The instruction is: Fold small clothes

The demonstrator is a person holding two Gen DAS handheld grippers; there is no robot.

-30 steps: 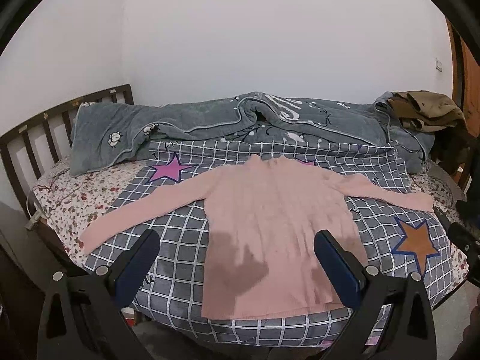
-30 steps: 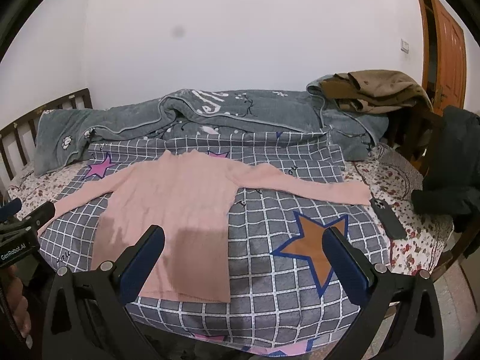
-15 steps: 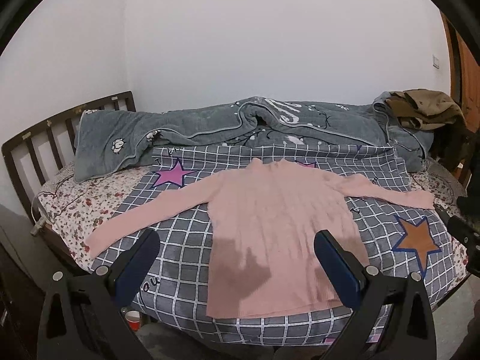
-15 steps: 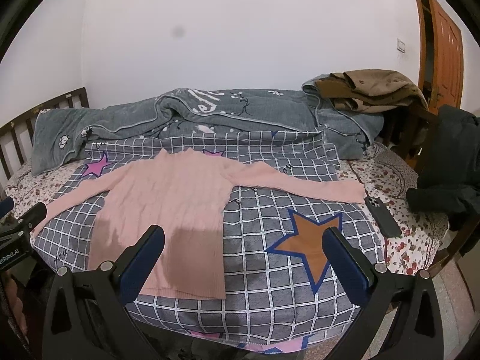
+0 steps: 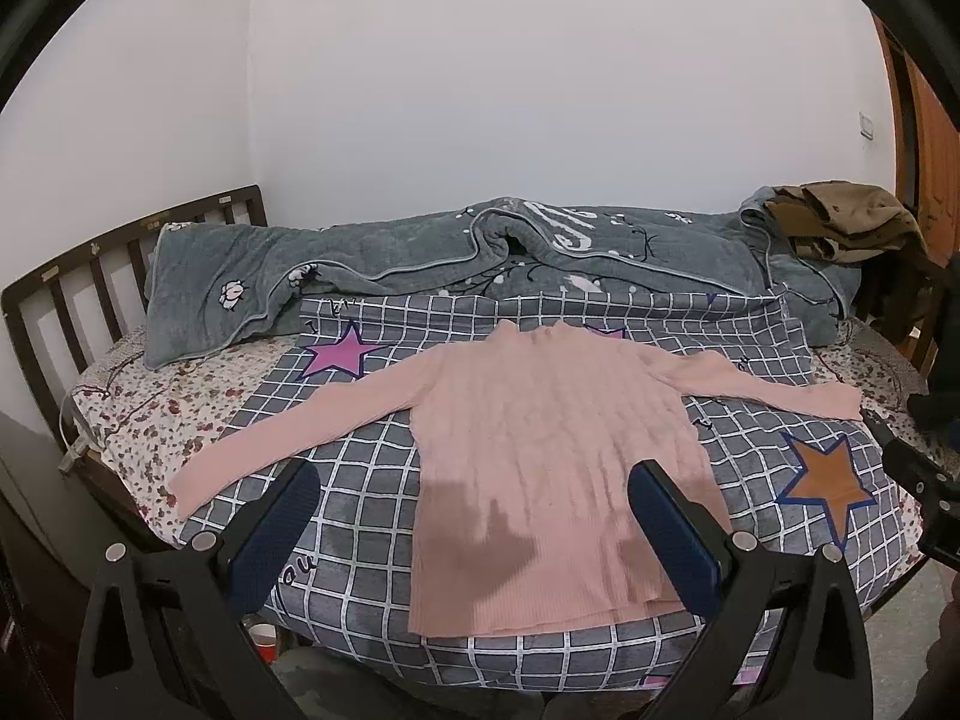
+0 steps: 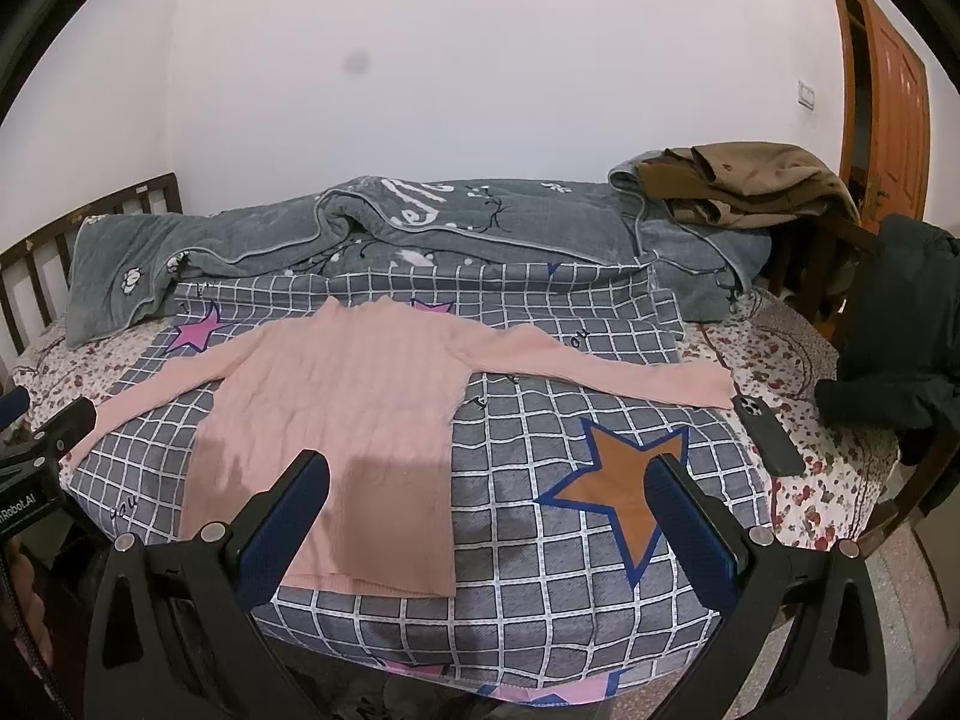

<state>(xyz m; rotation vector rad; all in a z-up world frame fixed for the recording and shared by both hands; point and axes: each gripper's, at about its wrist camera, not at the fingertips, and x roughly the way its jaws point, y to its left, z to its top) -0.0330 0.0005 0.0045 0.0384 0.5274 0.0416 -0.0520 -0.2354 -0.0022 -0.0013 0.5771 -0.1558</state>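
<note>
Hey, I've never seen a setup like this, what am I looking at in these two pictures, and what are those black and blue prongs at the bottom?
No robot here: a person holds a pair of tongs in each hand, with a wide-angle camera on each looking forward along its two fingers. One picture comes from the left tongs, the other from the right tongs. The prongs are those fingers; both pairs are wide open and hold nothing.

In front is a bed with a checked cover. A pink sweater lies flat on it, sleeves spread, not yet folded. Behind it is a grey blanket with brown clothes on its right end. A phone lies near the right sleeve's cuff.
</note>
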